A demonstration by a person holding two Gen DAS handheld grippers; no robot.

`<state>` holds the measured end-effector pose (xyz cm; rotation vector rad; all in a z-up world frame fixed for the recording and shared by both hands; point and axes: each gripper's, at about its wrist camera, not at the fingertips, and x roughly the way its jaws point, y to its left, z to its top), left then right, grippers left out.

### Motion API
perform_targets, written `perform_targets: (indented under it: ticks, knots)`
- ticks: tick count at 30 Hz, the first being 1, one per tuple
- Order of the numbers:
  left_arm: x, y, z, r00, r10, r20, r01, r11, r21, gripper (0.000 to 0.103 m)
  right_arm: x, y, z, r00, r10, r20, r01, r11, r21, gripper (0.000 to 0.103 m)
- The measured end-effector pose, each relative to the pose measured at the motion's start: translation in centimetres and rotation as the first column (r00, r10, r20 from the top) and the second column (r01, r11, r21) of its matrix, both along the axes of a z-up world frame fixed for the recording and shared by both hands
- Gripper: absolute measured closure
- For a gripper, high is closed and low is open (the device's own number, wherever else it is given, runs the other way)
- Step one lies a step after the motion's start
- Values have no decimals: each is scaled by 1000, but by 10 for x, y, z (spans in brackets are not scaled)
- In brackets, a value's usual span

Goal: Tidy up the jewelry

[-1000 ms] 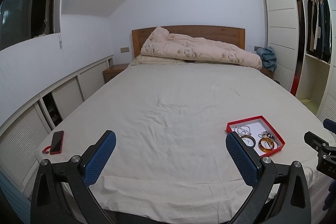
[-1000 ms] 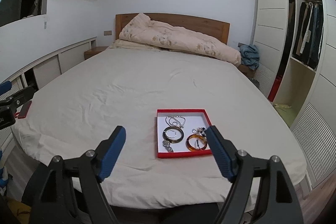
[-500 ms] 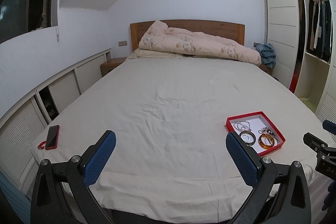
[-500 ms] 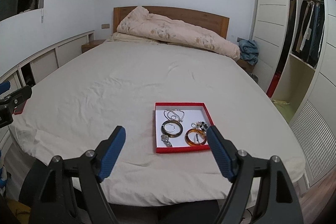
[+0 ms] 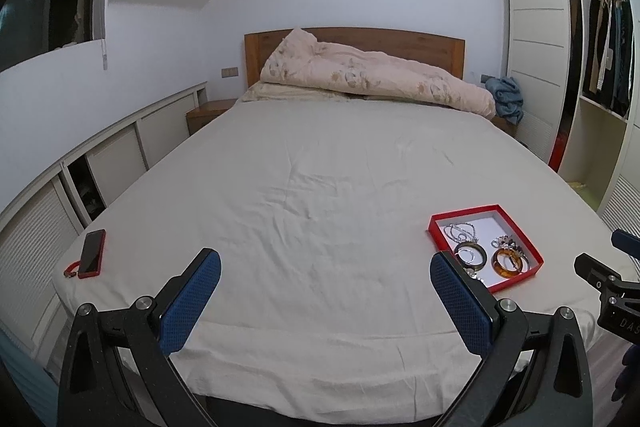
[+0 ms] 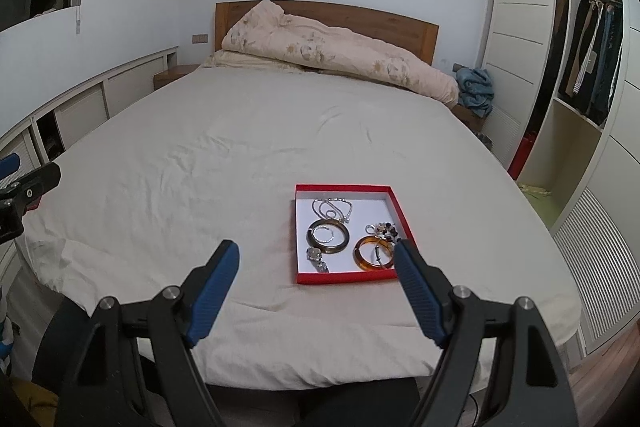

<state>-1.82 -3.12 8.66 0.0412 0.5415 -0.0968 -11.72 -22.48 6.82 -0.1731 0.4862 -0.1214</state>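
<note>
1. The left gripper (image 5: 325, 301) has black arms and two blue bumpy pads (image 5: 191, 301).
2. Round silver screws sit behind the pads.
3. The right gripper (image 6: 316, 291) looks the same: black, blue, silver.

Readable text: one partial marking

The pale letters "DAS" are showing on the black body of the right hand-held gripper (image 5: 618, 301) at the left wrist view's right edge; the rest is being cut off.

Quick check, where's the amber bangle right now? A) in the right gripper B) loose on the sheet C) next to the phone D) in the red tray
D: the amber bangle lies flat inside the red tray, beside the darker ring; both grippers are open and empty.
</note>
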Motion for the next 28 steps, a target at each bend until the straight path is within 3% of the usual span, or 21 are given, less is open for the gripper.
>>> perform_targets:
  ticks: [28]
  knots:
    - [10,0,-16,999,-15,-40,15,1000,-4,0,11,5,-11,999,-2,-48,1,1000,-5,24]
